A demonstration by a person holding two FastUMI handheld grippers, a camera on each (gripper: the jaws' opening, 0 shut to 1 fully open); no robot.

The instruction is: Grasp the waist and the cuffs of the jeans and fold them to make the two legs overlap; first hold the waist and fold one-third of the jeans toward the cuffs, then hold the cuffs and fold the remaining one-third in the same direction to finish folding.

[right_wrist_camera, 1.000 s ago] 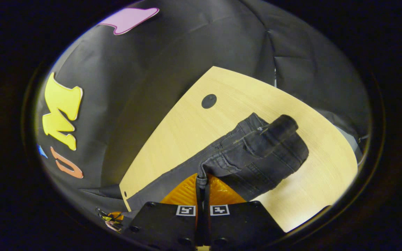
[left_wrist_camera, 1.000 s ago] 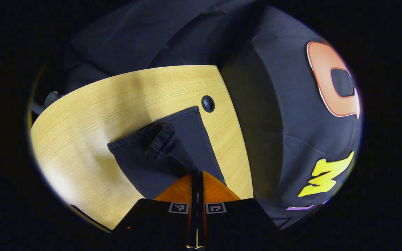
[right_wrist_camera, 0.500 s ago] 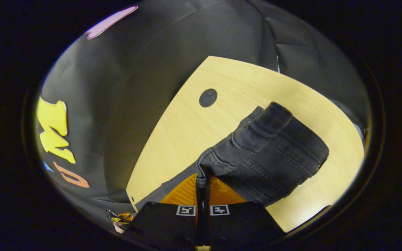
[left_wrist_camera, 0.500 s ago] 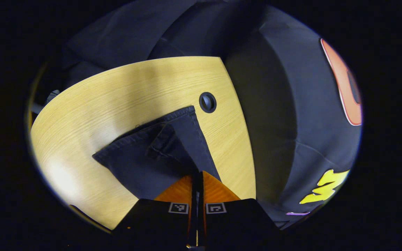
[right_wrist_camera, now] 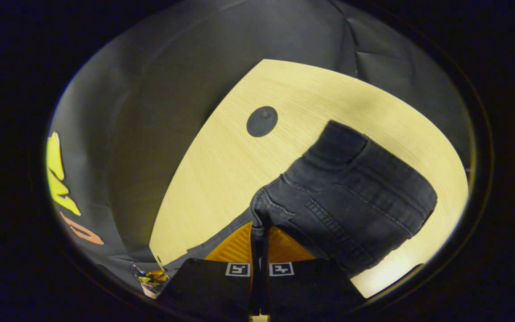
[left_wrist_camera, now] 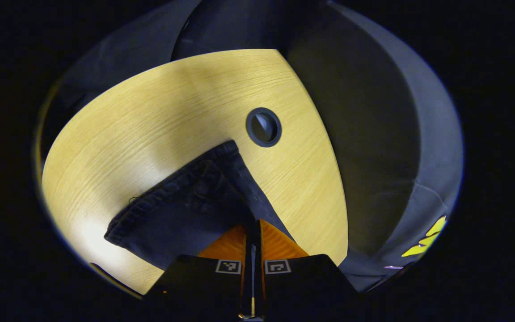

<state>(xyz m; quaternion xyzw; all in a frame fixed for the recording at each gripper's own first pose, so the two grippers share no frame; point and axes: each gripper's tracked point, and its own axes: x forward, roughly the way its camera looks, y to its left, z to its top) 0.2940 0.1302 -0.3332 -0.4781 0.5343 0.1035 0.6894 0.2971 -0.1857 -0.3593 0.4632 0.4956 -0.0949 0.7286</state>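
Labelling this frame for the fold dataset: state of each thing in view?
jeans: dark, doubled over, pinched at both ends, part resting on the table
left hand-held gripper: shut on jeans
right hand-held gripper: shut on jeans
table: wooden, jeans lying on it
cable hole: uncovered, beside the jeans, apart from them

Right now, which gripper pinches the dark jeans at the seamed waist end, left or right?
The right gripper: its orange fingers clamp the black denim jeans at stitched seams. The left gripper clamps a plain hemmed edge.

A light wooden table (left_wrist_camera: 159, 112) has a round dark grommet hole (left_wrist_camera: 263, 127).
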